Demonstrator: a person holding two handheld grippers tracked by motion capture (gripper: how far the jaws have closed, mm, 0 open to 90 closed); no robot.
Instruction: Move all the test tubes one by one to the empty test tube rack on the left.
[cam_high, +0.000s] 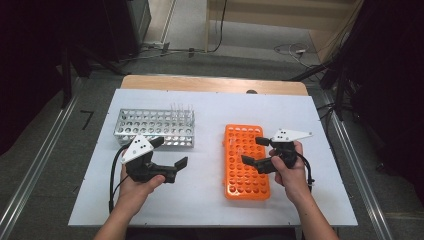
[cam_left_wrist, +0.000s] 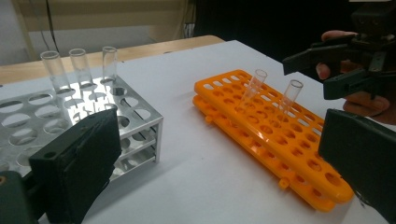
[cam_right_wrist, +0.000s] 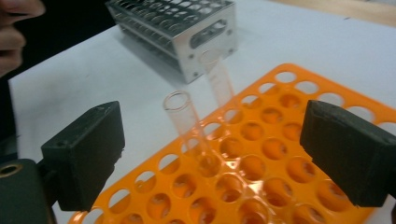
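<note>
Two clear test tubes (cam_right_wrist: 189, 126) standing in the orange rack (cam_high: 243, 177), long axes leaning, mouths up. Right gripper (cam_right_wrist: 210, 154) gaping around the nearer tube, untouched. Left gripper (cam_left_wrist: 210, 163) released, nothing between jaws, near metal rack (cam_high: 155, 127).

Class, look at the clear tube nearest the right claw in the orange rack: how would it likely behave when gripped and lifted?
The nearer tube looks like smooth clear glass or plastic, so probably slippery and perhaps fragile. It leans in the orange rack, so it seems loosely seated and should lift out easily. Being round, it would likely roll if laid down.

Five tubes (cam_left_wrist: 256, 91), two racks (cam_left_wrist: 261, 130)
</note>
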